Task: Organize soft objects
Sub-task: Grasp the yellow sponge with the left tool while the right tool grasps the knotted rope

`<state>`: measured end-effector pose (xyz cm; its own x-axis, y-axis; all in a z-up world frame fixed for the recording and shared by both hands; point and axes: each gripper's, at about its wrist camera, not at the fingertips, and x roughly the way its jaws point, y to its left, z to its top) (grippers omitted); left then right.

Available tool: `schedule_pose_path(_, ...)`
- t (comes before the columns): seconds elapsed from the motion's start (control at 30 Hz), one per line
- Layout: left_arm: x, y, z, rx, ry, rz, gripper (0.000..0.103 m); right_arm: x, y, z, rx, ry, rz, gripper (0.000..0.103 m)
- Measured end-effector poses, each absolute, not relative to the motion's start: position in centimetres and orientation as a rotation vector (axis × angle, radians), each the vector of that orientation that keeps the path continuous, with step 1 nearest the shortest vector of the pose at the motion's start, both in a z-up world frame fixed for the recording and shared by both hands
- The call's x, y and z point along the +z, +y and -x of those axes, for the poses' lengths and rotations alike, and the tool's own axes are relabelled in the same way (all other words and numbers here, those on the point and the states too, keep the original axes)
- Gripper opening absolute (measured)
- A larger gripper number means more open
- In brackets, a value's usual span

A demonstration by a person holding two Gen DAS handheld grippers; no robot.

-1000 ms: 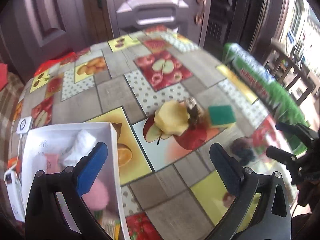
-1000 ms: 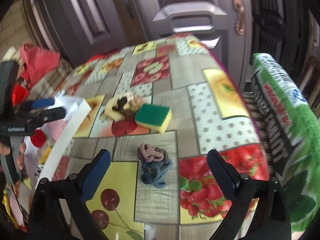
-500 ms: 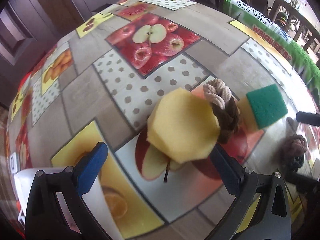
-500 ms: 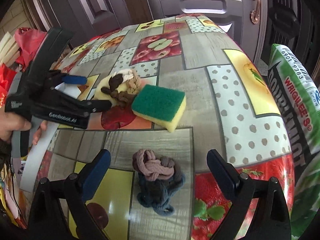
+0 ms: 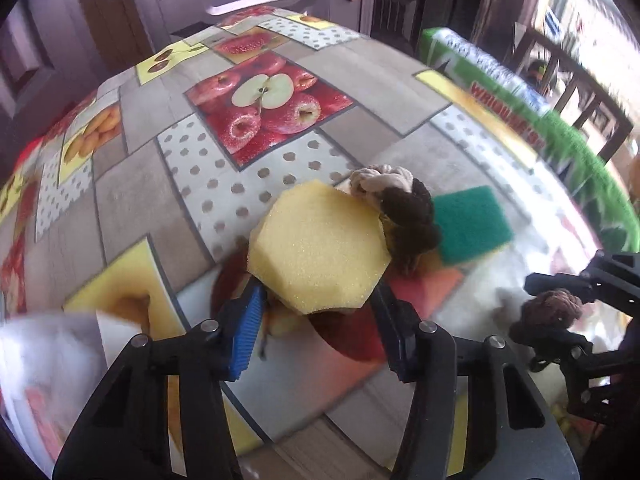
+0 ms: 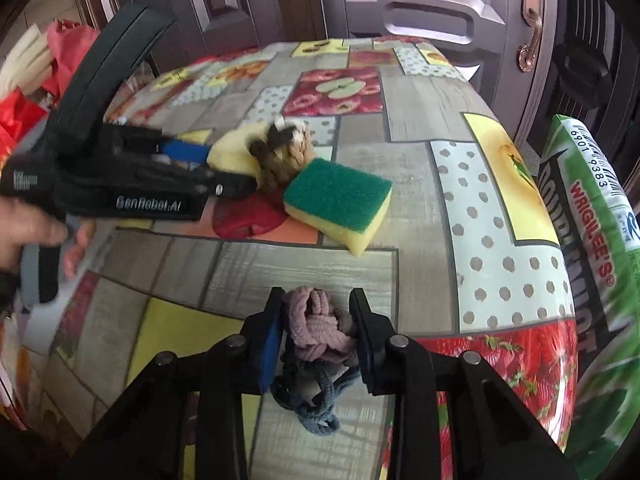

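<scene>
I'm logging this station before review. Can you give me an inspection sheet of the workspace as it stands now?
Surface: round table under a fruit-print cloth.
Job's things: yellow sponge between the left fingers; pink-and-blue cord bundle between the right fingers; brown rope knot beside the yellow sponge; green scrub sponge lying flat.
Clutter: green Wrigley's pack at the table's right edge; white box, blurred.
Grippers: left shut on the yellow sponge; right shut on the bundle.
Cables: nothing seen.
Surroundings: grey door behind the table; red bags at left.
</scene>
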<state>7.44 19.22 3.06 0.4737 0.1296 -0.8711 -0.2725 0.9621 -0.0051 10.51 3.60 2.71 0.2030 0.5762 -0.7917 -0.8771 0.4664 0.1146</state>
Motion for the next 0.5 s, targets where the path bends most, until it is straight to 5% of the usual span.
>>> schedule_pose_path(0.5,14.7,15.6,2.7,0.374,0.712,0.227,0.052,13.4,-1.8,-9.2,1.064,0.658,0.141,0.032)
